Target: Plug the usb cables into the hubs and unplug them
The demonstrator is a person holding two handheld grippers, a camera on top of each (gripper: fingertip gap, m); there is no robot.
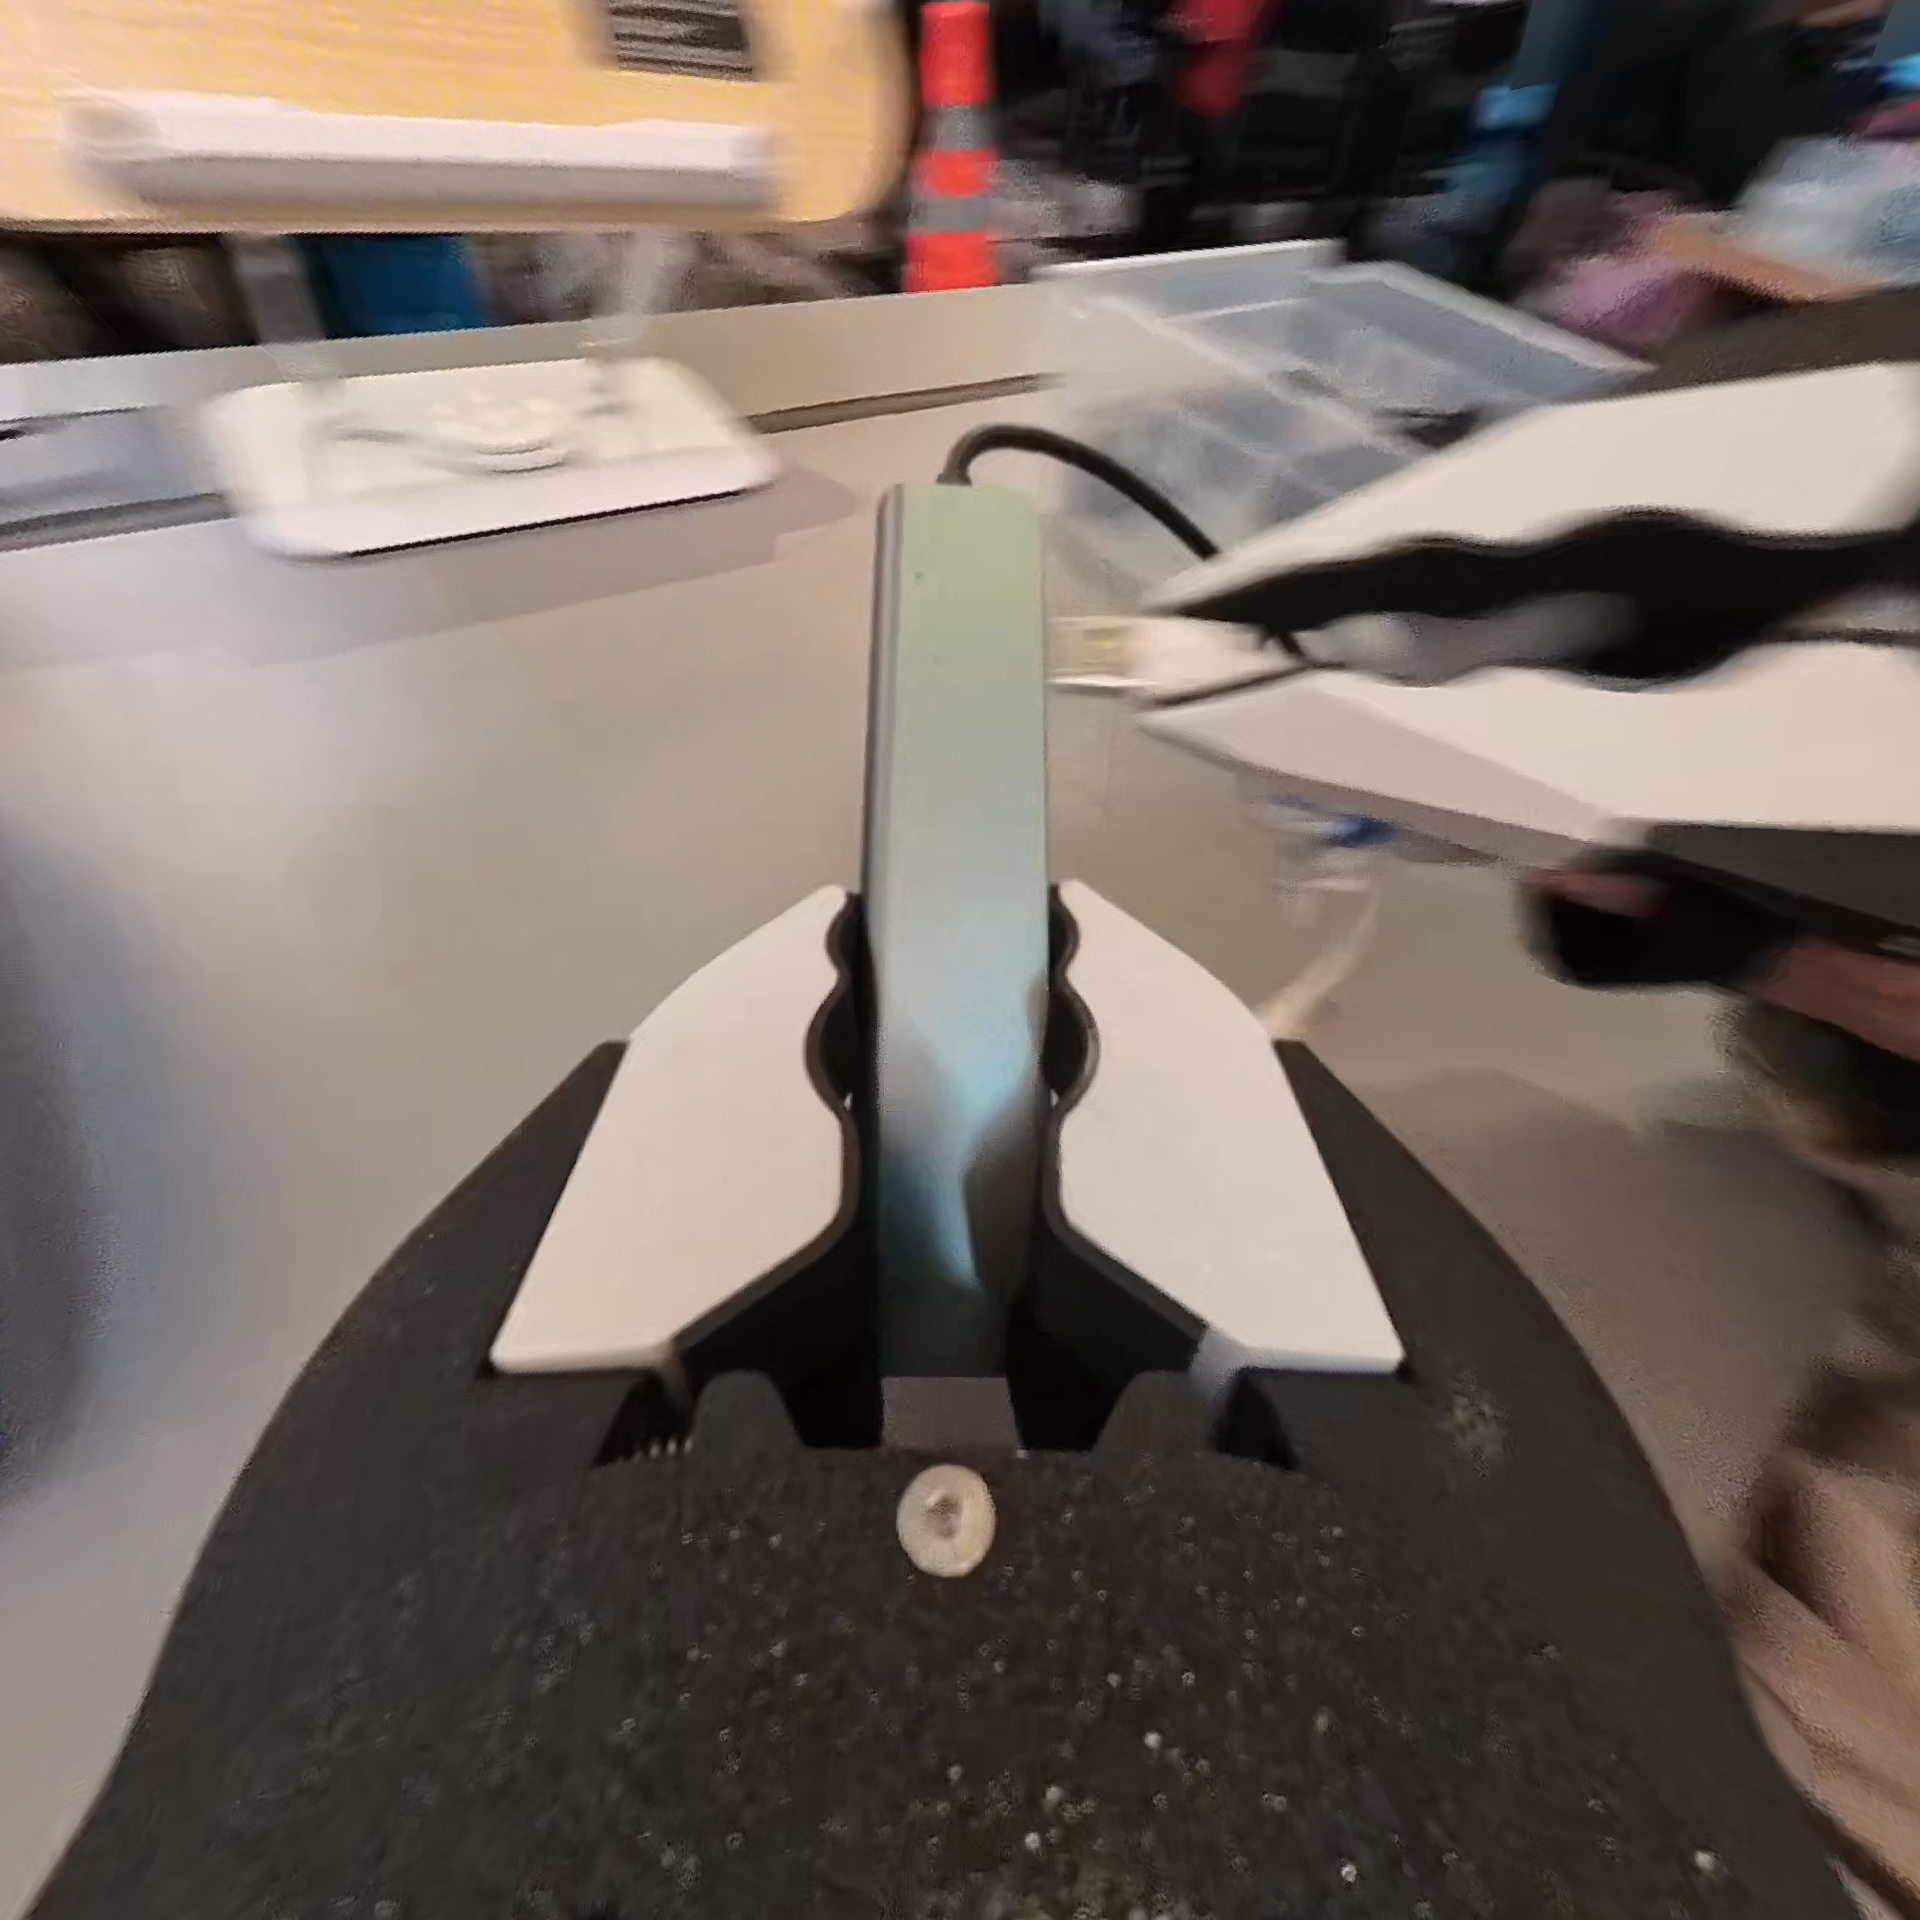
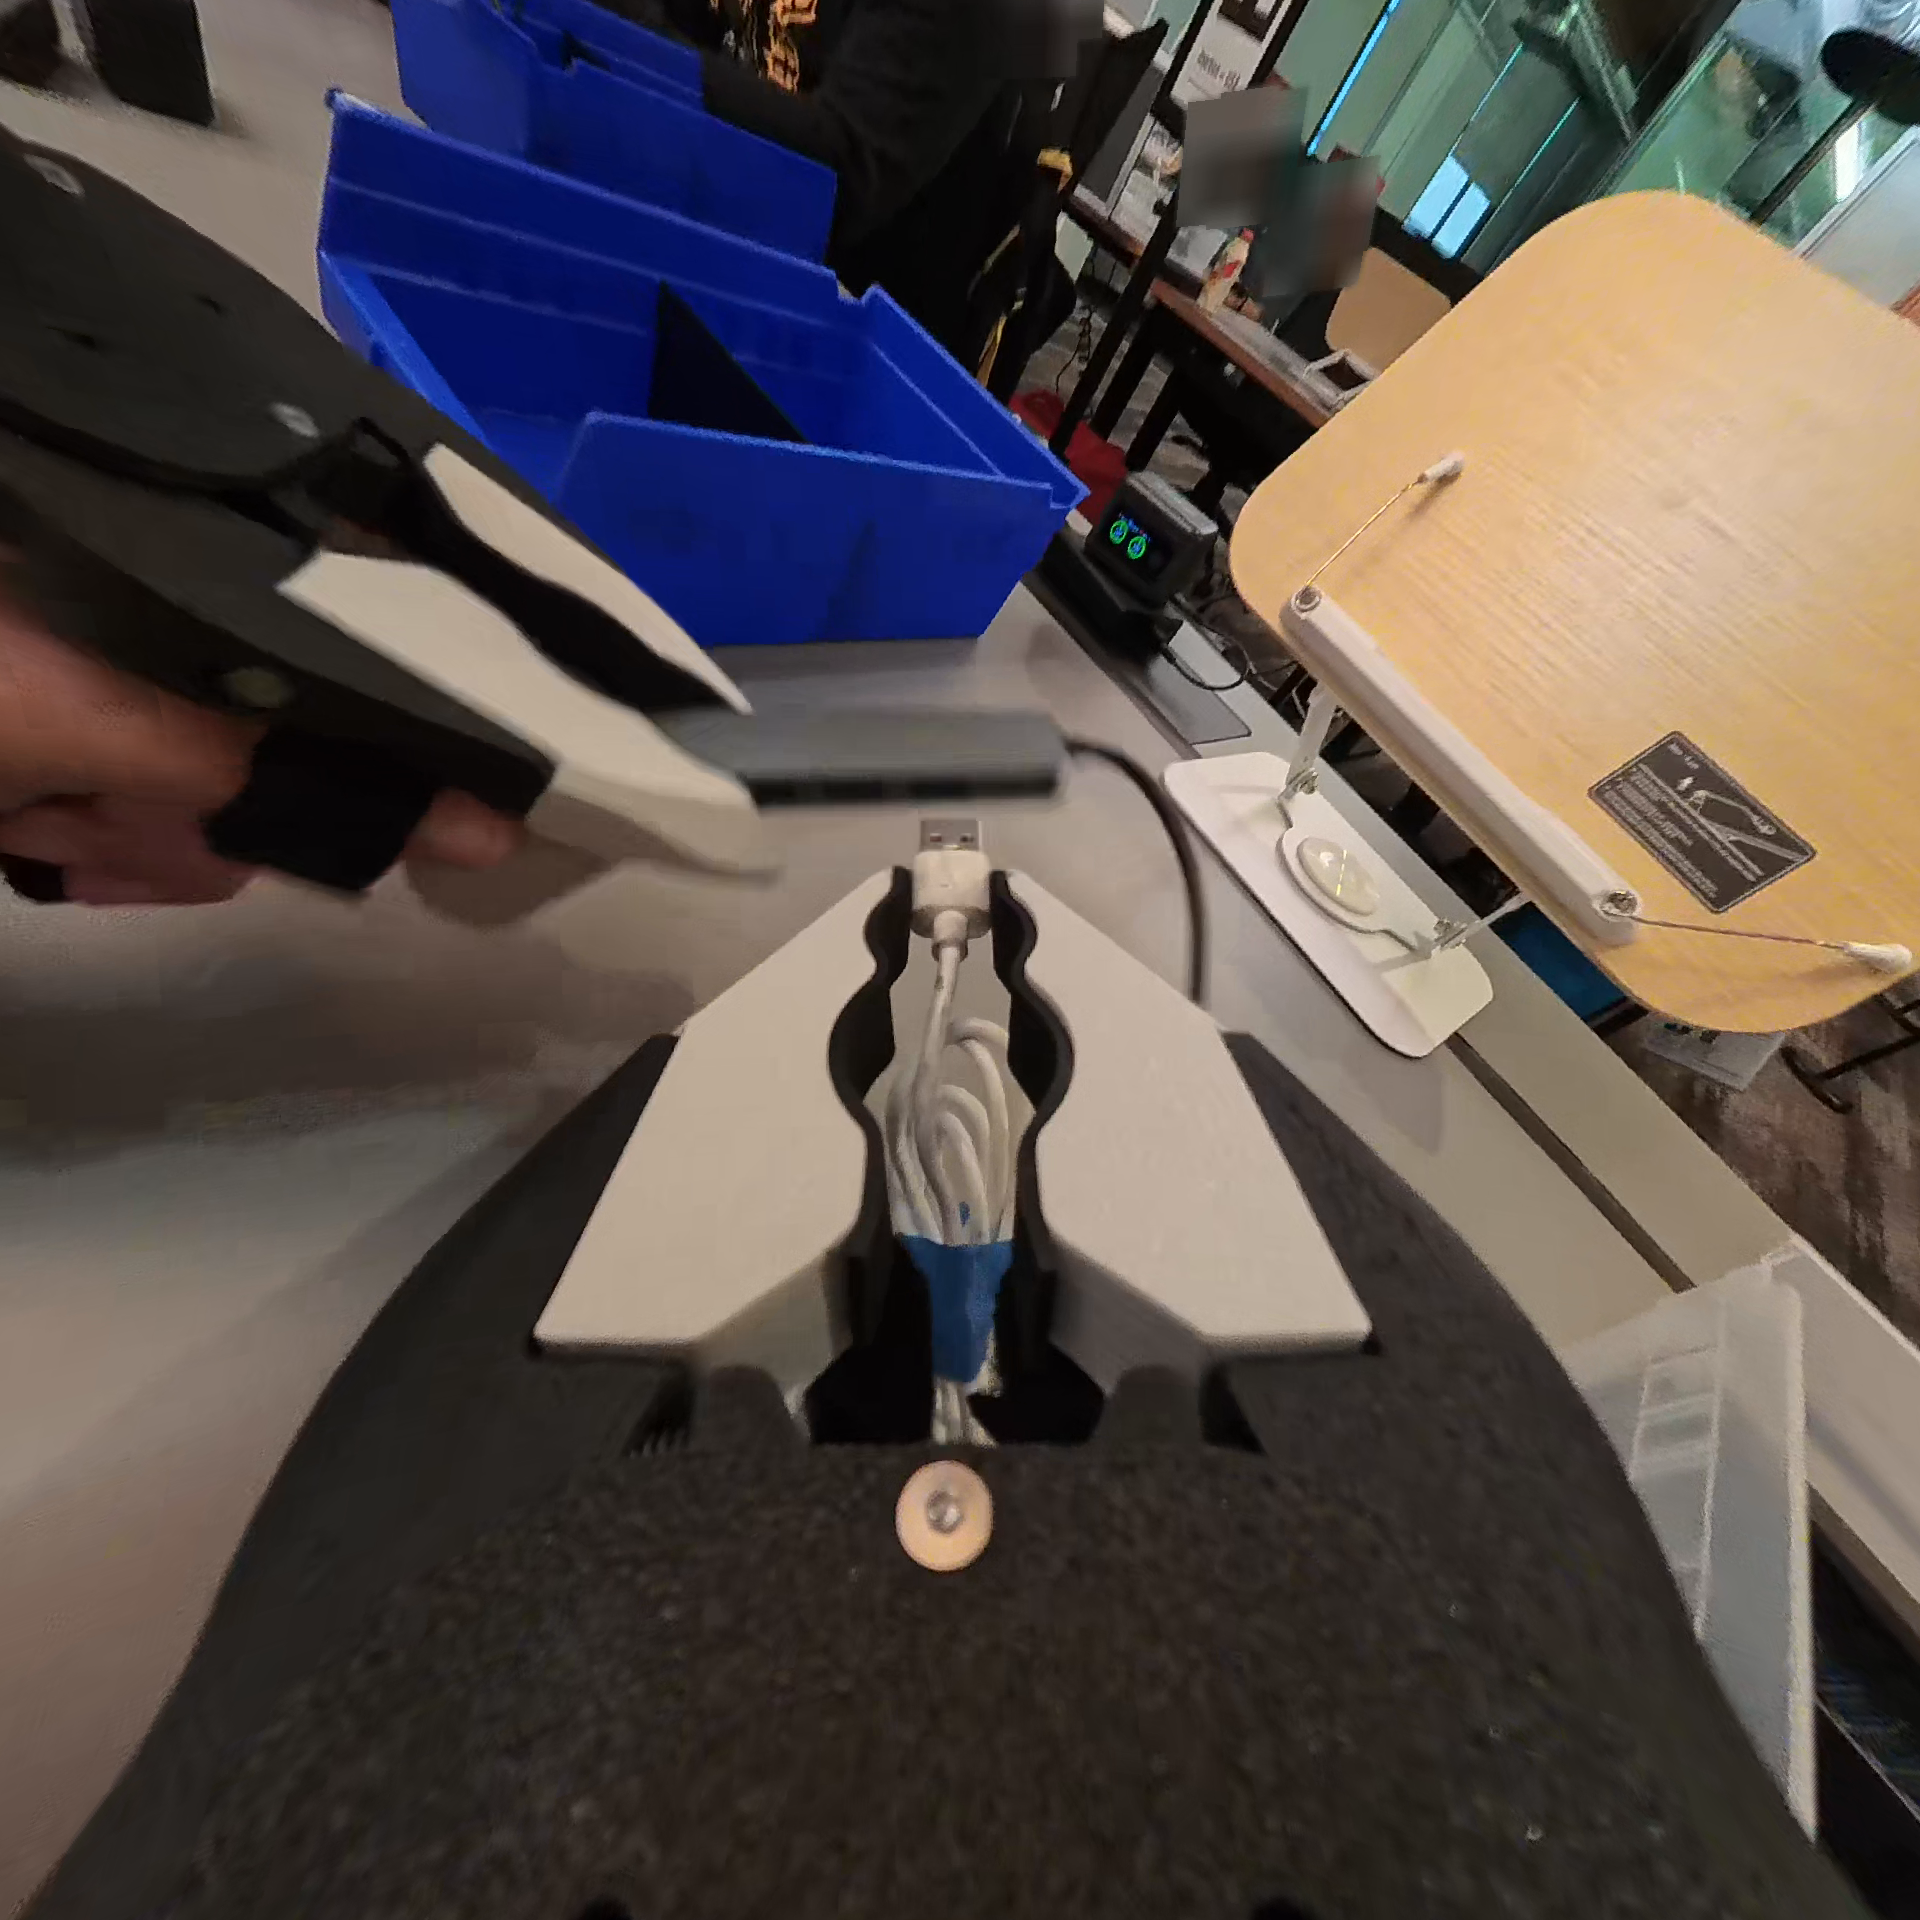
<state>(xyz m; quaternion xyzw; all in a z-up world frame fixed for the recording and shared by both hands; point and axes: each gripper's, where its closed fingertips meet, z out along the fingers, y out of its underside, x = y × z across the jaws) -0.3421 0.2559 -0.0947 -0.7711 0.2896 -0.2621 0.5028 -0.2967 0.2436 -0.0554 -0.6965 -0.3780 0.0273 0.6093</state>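
While the left wrist view is smeared by motion, the left gripper [image 1: 956, 914] at centre frame is clamped on the long grey hub [image 1: 956, 831], and the right gripper [image 1: 1164, 655] reaches in from the right edge with a USB plug [image 1: 1091, 649] just beside the hub's side. Seen from the right wrist view, the right gripper's fingers [image 2: 1101, 1039] pinch the white USB cable [image 2: 951, 1122] behind its plug at centre, pointing at the hub's ports just above, apart from them, over the grey bench [image 2: 260, 1143]; a blue bin [image 2: 727, 457] stands upper left.

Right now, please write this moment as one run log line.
left gripper: shut on hub | right gripper: shut on white usb cable | plug: facing hub side, gap visible in right wrist view, not inserted
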